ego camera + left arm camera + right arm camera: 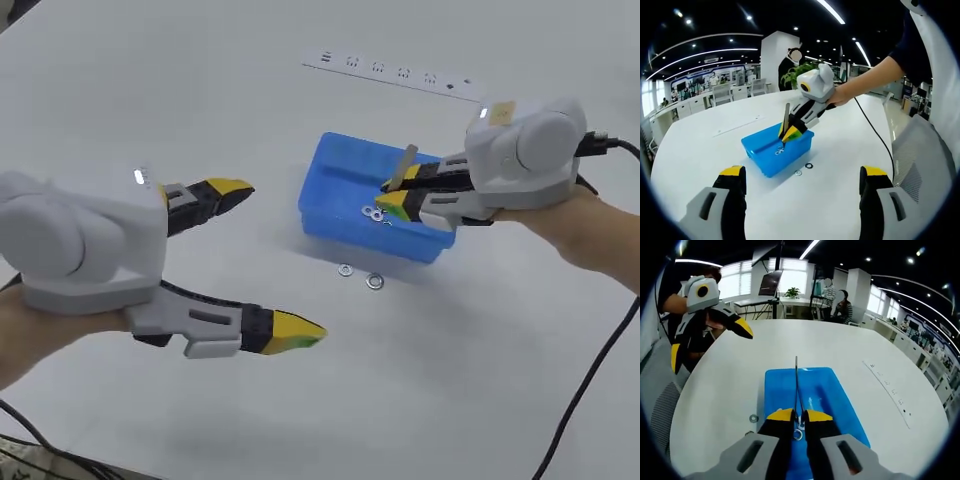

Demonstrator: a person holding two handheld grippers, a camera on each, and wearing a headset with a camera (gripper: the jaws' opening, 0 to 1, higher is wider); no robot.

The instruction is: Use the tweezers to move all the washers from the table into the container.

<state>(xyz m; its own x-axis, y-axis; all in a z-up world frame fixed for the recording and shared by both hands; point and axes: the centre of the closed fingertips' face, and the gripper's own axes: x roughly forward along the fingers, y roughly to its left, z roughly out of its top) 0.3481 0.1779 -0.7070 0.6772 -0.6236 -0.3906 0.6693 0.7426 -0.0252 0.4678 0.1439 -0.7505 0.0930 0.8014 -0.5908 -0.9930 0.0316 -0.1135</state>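
The right gripper [398,205] was closed narrow on the tweezers [407,165], with its jaws directly above the container [350,235]. The left gripper [262,260] stood wide open and held nothing. It hung over bare table [450,380] on the container's left side, well apart from it.

We counted the items from largest to smallest:

1. One white table, carrying everything else.
2. Two grippers, as stated above.
3. One blue rectangular container, open at the top, near the middle of the table.
4. One white power strip [390,72], lying flat beyond the container and well apart from it.
5. One pair of tweezers.
6. Two washers [345,269] on the table, side by side, just beside the container's near wall.
7. A small cluster of washers inside the container [372,213], just beside the right gripper's fingertips. We could not count these reliably.

In the left gripper view, the long axis of the tweezers [786,117] stood steep, close to upright. Their free end rose above the right gripper [790,132], and their lower end was hidden between its jaws. In the right gripper view, the tweezers [796,385] ran straight forward from the closed jaws, along the length of the container [820,390]. We could not tell which end carried the tips.
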